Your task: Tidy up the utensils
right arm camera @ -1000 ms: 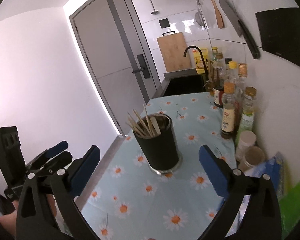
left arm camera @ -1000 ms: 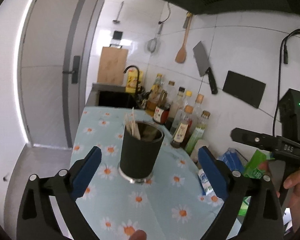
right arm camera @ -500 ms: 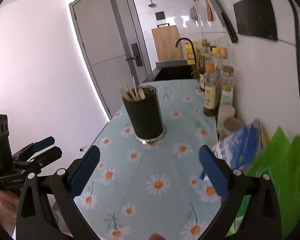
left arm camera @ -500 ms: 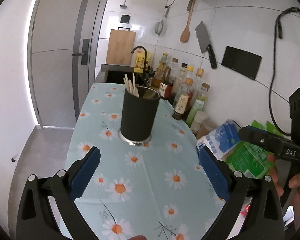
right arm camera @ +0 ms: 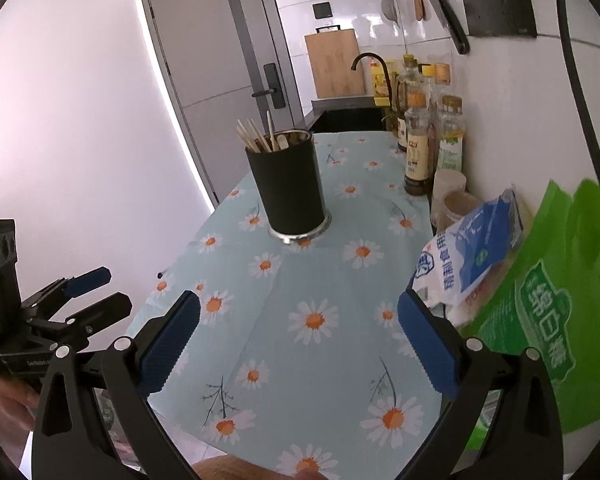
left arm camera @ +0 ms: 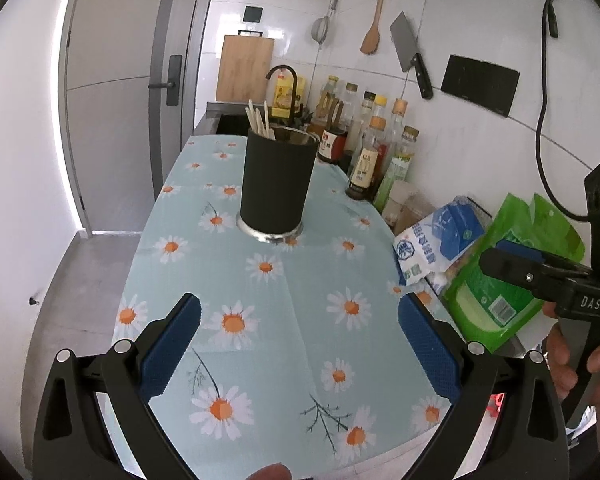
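Both tools hang over the near end of the daisy-print tablecloth (left arm camera: 300,280), and neither has anything in its grasp. The left gripper (left arm camera: 299,344) is spread wide, blue pads far apart with only cloth between them; the right gripper (right arm camera: 298,340) is just as wide and just as empty. Out ahead, well apart from both, the black utensil holder (left arm camera: 275,184) stands upright on its metal base near the middle of the table, wooden chopsticks (left arm camera: 258,120) fanned against its left rim. There may be a flatter utensil tucked beside them, though the view is too small to be sure. To its right, bottles (left arm camera: 374,148) line the tiled wall, and nearer the camera lie a blue-and-white bag (left arm camera: 440,240) and a green bag (left arm camera: 500,280).
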The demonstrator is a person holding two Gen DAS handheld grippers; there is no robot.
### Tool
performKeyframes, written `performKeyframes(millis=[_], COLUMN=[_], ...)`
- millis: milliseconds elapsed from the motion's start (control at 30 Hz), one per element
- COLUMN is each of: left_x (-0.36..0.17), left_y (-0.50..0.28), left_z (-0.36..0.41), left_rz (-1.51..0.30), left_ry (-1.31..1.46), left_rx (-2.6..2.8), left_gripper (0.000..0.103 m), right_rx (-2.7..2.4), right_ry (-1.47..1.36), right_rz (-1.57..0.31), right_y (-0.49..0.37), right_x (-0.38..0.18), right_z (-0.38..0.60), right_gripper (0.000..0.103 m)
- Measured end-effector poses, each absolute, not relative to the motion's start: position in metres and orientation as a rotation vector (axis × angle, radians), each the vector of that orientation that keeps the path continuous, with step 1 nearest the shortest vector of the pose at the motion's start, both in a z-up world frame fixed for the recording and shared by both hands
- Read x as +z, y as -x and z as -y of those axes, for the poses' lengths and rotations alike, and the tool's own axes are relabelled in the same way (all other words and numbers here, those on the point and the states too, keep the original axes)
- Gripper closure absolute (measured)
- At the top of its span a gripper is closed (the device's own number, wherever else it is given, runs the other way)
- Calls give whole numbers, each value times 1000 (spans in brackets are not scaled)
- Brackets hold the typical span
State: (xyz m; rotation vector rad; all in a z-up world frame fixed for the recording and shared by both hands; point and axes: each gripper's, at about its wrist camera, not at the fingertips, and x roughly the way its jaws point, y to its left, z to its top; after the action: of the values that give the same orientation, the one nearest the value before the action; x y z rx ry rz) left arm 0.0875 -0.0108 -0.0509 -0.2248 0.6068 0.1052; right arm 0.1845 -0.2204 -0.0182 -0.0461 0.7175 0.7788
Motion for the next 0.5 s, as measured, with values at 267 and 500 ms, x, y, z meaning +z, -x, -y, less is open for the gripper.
performKeyframes(millis=[267,500], left_x=[-57,-61], left_y=[-80,-78], left_z=[14,16], left_rz=[-626,-639], left_ry=[234,222], left_rx=[119,110], left_gripper=[7,7], right_rx=[785,794], right_ry=[41,41], right_rz=[-761,-772], right_y=[-177,-172], right_x=[-33,-39], right_z=[216,212], right_gripper=[5,5])
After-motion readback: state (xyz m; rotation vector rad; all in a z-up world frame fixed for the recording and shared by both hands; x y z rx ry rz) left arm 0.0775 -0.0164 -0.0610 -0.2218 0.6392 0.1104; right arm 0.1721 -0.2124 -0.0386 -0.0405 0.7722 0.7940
